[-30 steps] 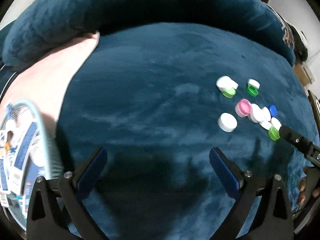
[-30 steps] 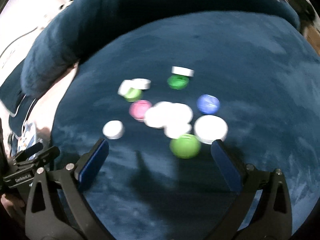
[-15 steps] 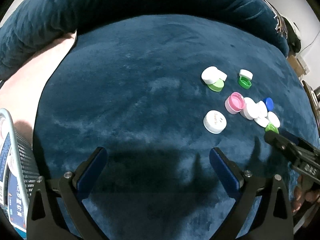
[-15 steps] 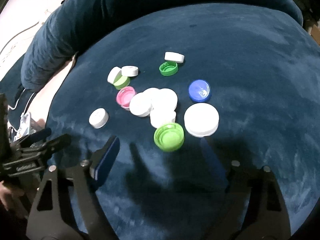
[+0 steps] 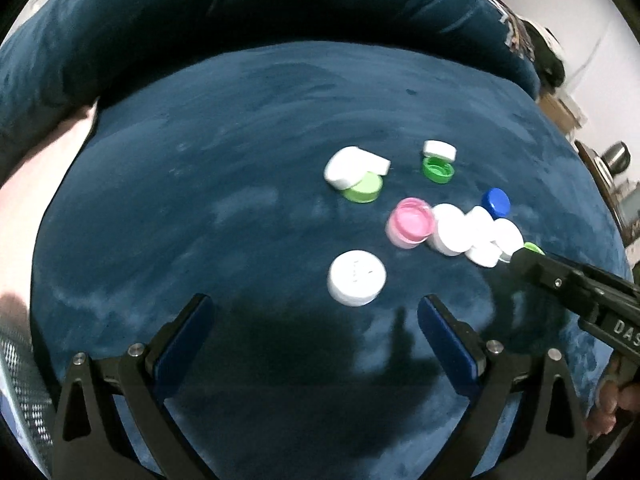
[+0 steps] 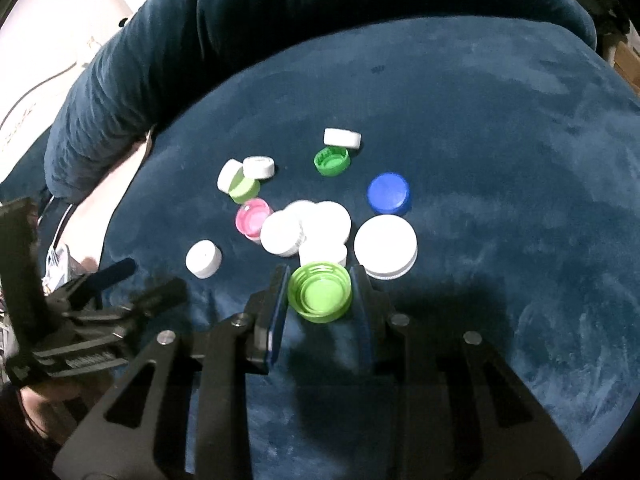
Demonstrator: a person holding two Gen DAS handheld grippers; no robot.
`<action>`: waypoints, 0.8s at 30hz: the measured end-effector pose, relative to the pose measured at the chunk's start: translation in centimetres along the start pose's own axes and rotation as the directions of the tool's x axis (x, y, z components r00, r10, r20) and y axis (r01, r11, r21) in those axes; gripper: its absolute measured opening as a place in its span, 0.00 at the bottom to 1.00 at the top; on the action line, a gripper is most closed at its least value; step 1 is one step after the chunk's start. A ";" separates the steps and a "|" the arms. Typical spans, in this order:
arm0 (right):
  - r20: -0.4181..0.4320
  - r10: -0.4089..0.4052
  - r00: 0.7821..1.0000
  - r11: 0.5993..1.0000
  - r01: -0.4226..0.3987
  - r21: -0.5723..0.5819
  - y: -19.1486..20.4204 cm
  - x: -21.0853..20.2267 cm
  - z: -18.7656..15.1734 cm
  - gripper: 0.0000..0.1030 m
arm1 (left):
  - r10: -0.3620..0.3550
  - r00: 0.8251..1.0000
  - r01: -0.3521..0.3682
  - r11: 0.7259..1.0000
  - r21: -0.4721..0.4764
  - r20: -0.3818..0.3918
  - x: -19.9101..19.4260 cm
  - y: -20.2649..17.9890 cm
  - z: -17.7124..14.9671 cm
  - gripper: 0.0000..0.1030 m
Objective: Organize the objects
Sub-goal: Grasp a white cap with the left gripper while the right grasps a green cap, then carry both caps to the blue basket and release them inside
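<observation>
A dark blue velvet cushion (image 6: 500,160) carries a scatter of bottle caps. The green cap (image 6: 320,292) lies open side up – round, with no long axis – nearest the camera, touching the white caps (image 6: 316,224). The right claw (image 6: 320,300) has just closed and clamps it. The left claw (image 5: 316,328) gapes wide, empty – a lone white cap (image 5: 356,278) just beyond.

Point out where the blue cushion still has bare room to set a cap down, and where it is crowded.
Bare blue cushion lies right of the blue cap and large white cap, and behind the caps toward the backrest. Crowded: the white pile beside the pink cap, where the right claw grips a green cap.
</observation>
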State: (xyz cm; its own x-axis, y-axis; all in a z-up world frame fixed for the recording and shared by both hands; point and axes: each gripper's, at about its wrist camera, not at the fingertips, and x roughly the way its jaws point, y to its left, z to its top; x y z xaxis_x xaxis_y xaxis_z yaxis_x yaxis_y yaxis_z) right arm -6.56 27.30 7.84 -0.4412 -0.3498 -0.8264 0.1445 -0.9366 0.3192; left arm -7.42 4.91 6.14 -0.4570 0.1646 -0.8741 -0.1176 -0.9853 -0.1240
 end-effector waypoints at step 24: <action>0.029 0.062 0.998 0.996 -0.060 -0.063 5.7 -0.7 1.1 0.30 | 0.017 0.994 -0.009 0.997 -0.072 0.107 -6.2 3.8 -0.6 0.31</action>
State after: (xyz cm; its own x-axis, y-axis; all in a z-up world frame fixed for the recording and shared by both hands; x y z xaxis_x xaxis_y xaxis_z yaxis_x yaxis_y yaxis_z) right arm -6.36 22.24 10.77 -0.4573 -0.4065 -0.7910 0.2260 -0.9133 0.3388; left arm -4.51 0.15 10.77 -0.5502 0.1522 -0.8211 -0.0500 -0.9875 -0.1495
